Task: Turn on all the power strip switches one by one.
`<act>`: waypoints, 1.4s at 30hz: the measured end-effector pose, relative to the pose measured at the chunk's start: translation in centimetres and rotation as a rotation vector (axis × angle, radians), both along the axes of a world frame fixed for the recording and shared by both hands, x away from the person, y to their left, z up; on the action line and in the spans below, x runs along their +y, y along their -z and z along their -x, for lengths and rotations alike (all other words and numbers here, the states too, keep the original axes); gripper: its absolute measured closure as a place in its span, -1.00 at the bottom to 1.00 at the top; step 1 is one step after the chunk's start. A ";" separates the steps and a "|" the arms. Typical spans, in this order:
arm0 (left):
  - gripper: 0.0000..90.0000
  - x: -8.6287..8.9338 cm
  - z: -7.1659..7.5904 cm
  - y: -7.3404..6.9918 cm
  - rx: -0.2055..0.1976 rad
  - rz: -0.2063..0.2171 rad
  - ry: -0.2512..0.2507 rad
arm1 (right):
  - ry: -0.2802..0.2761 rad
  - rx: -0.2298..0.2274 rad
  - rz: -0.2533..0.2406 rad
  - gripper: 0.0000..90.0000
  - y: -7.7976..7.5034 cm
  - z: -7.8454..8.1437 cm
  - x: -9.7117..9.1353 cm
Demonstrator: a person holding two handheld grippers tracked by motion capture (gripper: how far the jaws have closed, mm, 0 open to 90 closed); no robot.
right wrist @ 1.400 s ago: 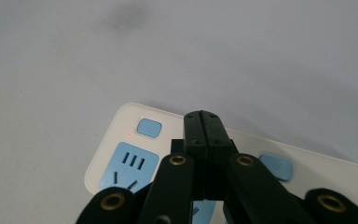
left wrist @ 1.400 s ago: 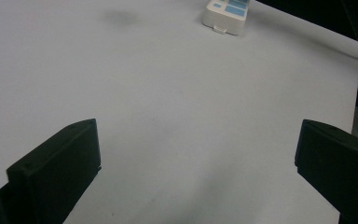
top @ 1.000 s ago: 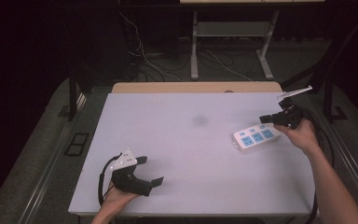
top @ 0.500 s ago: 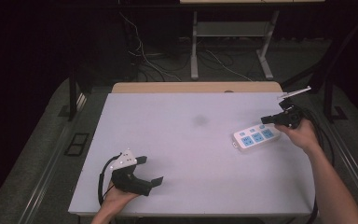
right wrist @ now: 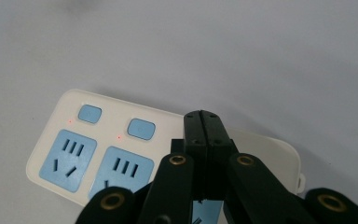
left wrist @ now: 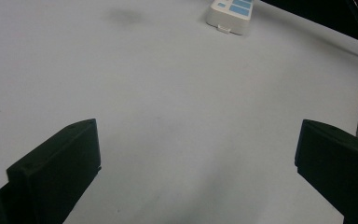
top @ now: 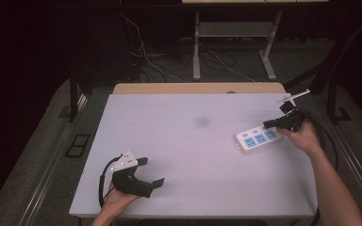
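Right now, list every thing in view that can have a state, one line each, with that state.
Power strip: flat on the table, sockets up, nothing plugged into the visible sockets, two small red lights lit by its switches.
Right claw: shut, empty, tips over the strip.
Left claw: open, empty, low over the table, far from the strip.

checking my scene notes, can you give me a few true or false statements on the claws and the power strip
1. The left claw is open over bare table. True.
2. The right claw is wide open. False: its jaws are pressed together.
3. The power strip lies near the table's right edge. True.
4. The power strip's sockets are red. False: they are blue, on a white body.
5. The left claw grips the power strip. False: the strip lies far across the table from it.
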State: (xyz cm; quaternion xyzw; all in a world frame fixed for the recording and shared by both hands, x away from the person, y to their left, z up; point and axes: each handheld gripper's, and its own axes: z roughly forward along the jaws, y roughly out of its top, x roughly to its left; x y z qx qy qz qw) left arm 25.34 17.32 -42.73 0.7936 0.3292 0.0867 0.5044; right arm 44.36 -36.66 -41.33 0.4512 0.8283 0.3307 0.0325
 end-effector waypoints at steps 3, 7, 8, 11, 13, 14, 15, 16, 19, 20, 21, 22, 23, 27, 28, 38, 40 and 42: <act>-1.00 0.0 0.0 0.0 0.000 -0.002 -0.001 | 0.000 -0.005 -0.003 1.00 0.1 0.0 -0.1; -1.00 0.0 0.0 0.0 0.000 -0.003 -0.001 | -0.002 -0.011 -0.004 1.00 0.2 0.0 -0.2; -1.00 0.0 0.0 0.0 0.000 -0.004 0.000 | 0.000 -0.010 -0.004 1.00 0.2 0.0 -0.2; -1.00 0.0 0.0 0.0 0.002 -0.005 0.001 | -0.005 -0.014 0.000 1.00 0.2 0.0 -0.2; -1.00 -0.1 0.0 0.0 0.003 -0.006 0.001 | -0.005 -0.014 -0.001 1.00 0.2 0.0 -0.2; -1.00 -0.1 0.0 0.1 0.003 -0.007 0.000 | -0.004 -0.012 -0.001 1.00 0.2 0.0 -0.2; -1.00 -0.1 0.0 0.1 0.004 -0.008 0.000 | -0.003 -0.011 -0.002 1.00 0.3 0.0 -0.2; -1.00 -0.1 0.0 0.1 0.004 -0.008 0.001 | 0.002 -0.012 0.002 1.00 0.2 0.0 -0.2; -1.00 -0.2 0.0 0.1 0.003 -0.009 0.001 | 0.021 -0.002 -0.001 1.00 0.3 -0.2 -0.3; -1.00 -0.2 0.1 0.1 0.002 -0.008 0.002 | 0.023 0.002 -0.010 1.00 0.3 -0.3 -0.4; -1.00 -0.2 0.1 0.0 0.001 -0.009 0.003 | 0.025 0.007 -0.016 1.00 0.4 -0.3 -0.4; -1.00 -0.2 0.1 0.0 0.001 -0.009 0.003 | 0.026 0.007 -0.016 1.00 0.4 -0.3 -0.5; -1.00 -0.2 0.1 0.1 0.002 -0.008 0.003 | 0.027 0.006 -0.016 1.00 0.4 -0.3 -0.4; -1.00 -0.2 0.0 0.1 0.004 -0.008 0.001 | 0.032 0.004 -0.005 1.00 0.4 -0.2 -0.2; -1.00 -0.2 0.0 0.1 0.003 -0.008 0.003 | 0.033 0.002 -0.003 1.00 0.4 -0.2 -0.2; -1.00 -0.3 0.2 0.1 0.000 -0.013 0.011 | 0.062 -0.012 -0.043 1.00 0.9 0.2 -0.6; -1.00 -0.2 0.2 0.0 0.000 -0.011 0.011 | 0.064 -0.019 -0.033 1.00 0.8 0.3 -0.5; -1.00 -0.1 0.2 0.0 -0.004 -0.012 0.010 | 0.066 -0.020 -0.029 1.00 0.8 0.4 -0.4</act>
